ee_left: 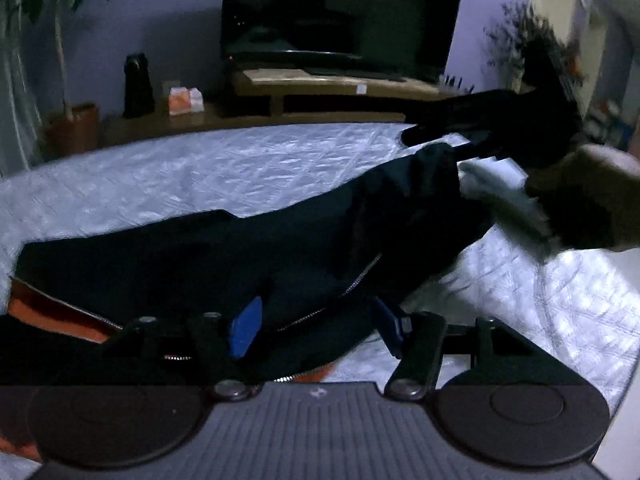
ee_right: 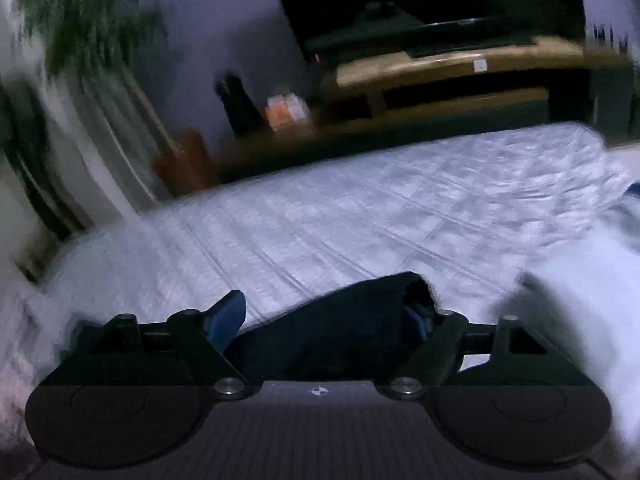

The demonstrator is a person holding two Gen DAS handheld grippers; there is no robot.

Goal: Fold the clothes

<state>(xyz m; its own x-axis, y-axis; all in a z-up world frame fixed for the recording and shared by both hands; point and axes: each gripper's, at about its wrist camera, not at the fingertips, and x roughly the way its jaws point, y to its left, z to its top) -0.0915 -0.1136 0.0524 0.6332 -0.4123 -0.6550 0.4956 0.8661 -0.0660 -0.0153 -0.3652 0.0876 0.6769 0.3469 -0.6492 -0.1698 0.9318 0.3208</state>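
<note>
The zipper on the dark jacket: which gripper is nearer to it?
Left. The left gripper has the zipper running between its open fingers. The right gripper is at another, plain part of the jacket.

The jacket (ee_left: pixel 280 248) is dark matt cloth with a fine metal zipper (ee_left: pixel 360 276) that glints, and an orange lining (ee_left: pixel 52 312) at nine o'clock. It lies on a bed (ee_left: pixel 200 176) covered in pale quilted fabric with a slight sheen and stitched seams. The left hand-held gripper (ee_left: pixel 316 326) has matt black plastic links, bright metal pins and blue pads (ee_left: pixel 246 326). At twelve o'clock a glossy black screen (ee_left: pixel 340 12) stands on a smooth wooden stand (ee_left: pixel 320 88).
</note>
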